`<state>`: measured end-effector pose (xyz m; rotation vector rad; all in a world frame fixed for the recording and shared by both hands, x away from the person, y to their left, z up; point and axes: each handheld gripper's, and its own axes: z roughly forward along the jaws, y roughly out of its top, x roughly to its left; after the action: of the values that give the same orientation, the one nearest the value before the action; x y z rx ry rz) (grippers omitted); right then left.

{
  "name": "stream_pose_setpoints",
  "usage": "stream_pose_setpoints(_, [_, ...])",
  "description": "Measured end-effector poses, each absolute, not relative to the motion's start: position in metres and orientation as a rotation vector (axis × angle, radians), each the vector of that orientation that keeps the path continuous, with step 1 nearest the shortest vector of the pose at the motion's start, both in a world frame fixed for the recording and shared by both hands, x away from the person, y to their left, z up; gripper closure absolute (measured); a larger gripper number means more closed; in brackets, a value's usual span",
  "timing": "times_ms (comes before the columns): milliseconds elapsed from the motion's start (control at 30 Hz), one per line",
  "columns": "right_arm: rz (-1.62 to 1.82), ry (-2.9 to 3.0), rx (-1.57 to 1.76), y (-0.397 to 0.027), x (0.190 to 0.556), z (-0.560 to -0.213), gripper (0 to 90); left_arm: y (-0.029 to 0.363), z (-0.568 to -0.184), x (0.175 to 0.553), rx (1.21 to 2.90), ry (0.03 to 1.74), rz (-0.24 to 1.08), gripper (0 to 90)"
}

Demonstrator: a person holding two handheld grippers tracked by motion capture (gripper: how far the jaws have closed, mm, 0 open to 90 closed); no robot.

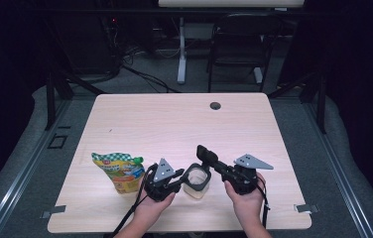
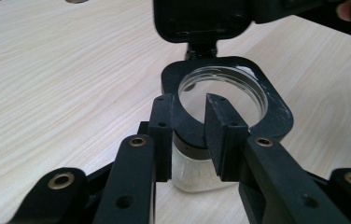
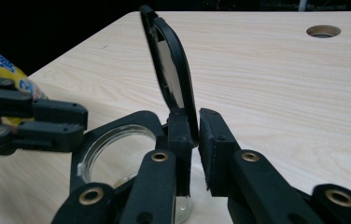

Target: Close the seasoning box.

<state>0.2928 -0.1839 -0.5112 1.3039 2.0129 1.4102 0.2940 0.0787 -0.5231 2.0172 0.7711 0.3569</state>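
High view: clear jar [image 1: 196,184] with black hinged lid [image 1: 205,155] raised, near the table's [image 1: 174,124] front edge. Left gripper [image 2: 187,133] straddles the jar's black rim, jaws apart; right gripper [image 3: 195,149] is clamped on the lid's hinge end. Snack pouch [image 1: 121,171] stands toward the left edge.

Right gripper [image 3: 194,149] jaws are pinching the upright black hinged lid [image 3: 171,70] of a clear jar [image 3: 113,156], while the left gripper [image 3: 73,123] is reaching over the jar's rim on a wooden table [image 3: 281,84].
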Motion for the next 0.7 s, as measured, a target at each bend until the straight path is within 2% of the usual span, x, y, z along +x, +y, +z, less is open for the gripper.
stream_pose_setpoints(267, [1.41,2.018,1.325,-0.177,0.314,-0.512,83.4,0.078,-0.524,0.295,2.014,0.767,0.329,72.4])
stream_pose_setpoints(400, [1.411,2.052,1.357,-0.169,0.326,-0.521,80.0,0.078,-0.524,0.294,2.006,0.775,0.321,72.3])
stream_pose_setpoints(700, [1.449,2.038,1.397,-0.169,0.326,-0.525,79.4,0.079,-0.524,0.293,2.005,0.773,0.313,72.1])
